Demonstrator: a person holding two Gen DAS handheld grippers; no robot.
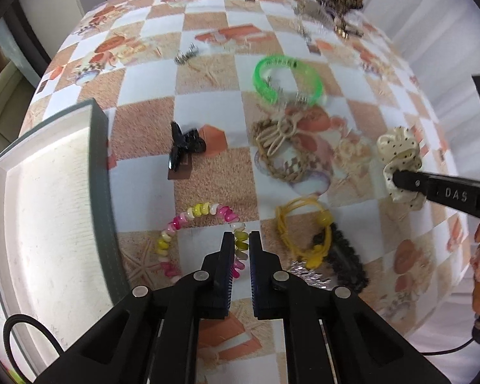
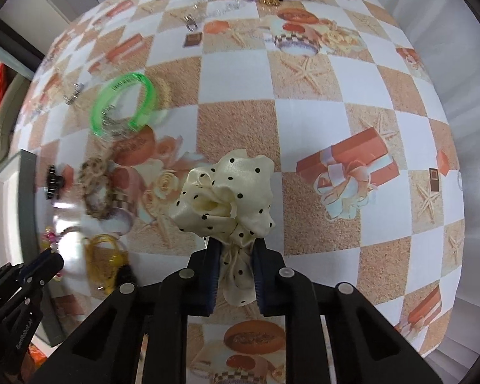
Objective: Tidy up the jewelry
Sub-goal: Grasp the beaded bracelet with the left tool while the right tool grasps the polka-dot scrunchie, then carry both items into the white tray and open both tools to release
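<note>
Left gripper (image 1: 241,240) pinched on the coil bracelet (image 1: 188,214), just right of the white tray (image 1: 48,192); nearer hand for that drop, leftward; right gripper (image 2: 235,249) clamped on the polka-dot scrunchie (image 2: 224,185), well apart from the tray.

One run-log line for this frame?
left gripper: shut on coil tie | right gripper: shut on scrunchie | tray: empty

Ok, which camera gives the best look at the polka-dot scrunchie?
The right wrist view: the scrunchie sits centred and sharp, pinched in the right claw. The left wrist view shows it small at the right edge, partly behind that claw's finger.
</note>
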